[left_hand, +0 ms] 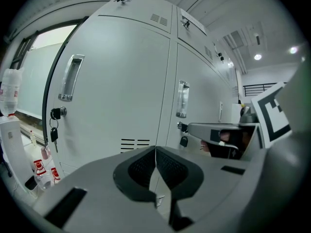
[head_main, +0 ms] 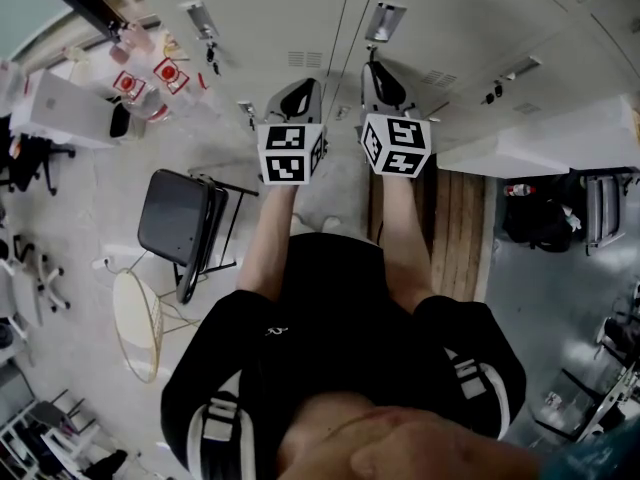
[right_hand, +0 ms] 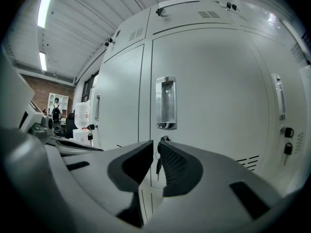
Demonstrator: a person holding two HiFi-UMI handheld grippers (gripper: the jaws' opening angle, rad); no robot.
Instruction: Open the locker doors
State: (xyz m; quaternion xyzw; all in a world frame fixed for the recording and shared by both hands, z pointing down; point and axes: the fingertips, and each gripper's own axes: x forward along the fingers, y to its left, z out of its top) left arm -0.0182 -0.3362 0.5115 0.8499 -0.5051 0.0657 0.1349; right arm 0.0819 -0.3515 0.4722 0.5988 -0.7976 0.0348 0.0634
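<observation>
Both tools are raised in front of the pale grey sheet-metal locker doors (right_hand: 214,91), which stand shut side by side on the far side of the scene and fill both gripper views. The left gripper (left_hand: 155,152) has its black ribbed pads pressed together with nothing between them. The right gripper (right_hand: 155,147) shows only a narrow slit between its pads, also empty.

Each door looks stiff, light on its hinges and smooth-faced, so the flat panel would probably give no grip. The sensible hold is the recessed chrome pull handle (right_hand: 165,104), just above the right tool's jaws. The left tool faces a like handle (left_hand: 71,77) on the left door and another (left_hand: 182,99) further right. Either jaw pair would need widening to hook one.

A small key (left_hand: 53,132) hangs from the left door's lock. Whether any door is locked cannot be told. The lock below the right tool's handle is mostly hidden behind its jaws, and no hinges or door bottoms show.
</observation>
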